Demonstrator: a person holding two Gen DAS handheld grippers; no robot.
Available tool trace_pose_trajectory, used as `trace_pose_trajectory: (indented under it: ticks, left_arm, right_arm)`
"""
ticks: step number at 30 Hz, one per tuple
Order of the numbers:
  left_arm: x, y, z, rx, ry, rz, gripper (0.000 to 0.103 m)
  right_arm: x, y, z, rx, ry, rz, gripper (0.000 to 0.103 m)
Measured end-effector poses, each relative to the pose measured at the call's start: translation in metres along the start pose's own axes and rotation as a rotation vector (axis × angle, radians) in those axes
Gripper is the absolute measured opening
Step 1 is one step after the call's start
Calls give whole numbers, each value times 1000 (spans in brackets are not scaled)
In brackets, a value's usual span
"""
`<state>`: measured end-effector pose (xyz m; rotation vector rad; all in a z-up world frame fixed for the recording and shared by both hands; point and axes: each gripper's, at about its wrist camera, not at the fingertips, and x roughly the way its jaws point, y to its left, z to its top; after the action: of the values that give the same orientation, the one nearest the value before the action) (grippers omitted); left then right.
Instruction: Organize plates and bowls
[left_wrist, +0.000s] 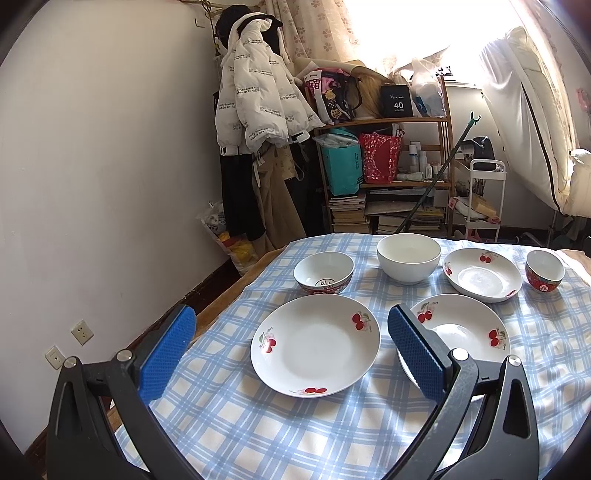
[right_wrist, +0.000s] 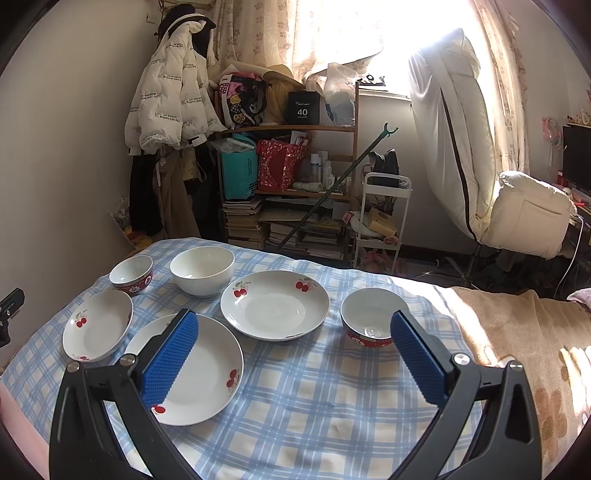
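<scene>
Both claws (left_wrist: 291, 354) (right_wrist: 295, 354) wide open, empty; glossy round, probably ceramic, plates (left_wrist: 314, 347) on checked cloth (right_wrist: 295, 406).

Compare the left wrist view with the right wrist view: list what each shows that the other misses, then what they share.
Only the left wrist view shows the wall sockets low on the wall.

Only the right wrist view shows the cream armchair and the dark screen at the right edge.

Both show three cherry plates, the plain white bowl, two red-patterned bowls, the blue checked tablecloth, the white puffer jacket and the cluttered shelf. The left gripper and the right gripper are open and empty.
</scene>
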<state>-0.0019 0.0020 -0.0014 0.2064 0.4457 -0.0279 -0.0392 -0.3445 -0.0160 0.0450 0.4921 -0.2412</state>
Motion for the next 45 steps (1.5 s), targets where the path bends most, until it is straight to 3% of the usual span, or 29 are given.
trace_pose_trajectory:
  ticks: [28, 37, 45]
  left_arm:
    - [0, -1, 0, 0, 5, -1, 102]
    - [3, -2, 13, -9, 37, -75, 102]
    - [21, -16, 30, 39, 102, -78, 102]
  right_arm:
    - [0, 0, -1, 1, -3, -3, 103]
    - [3, 0, 1, 18, 30, 33, 103]
    - [16, 10, 18, -18, 55, 34, 103]
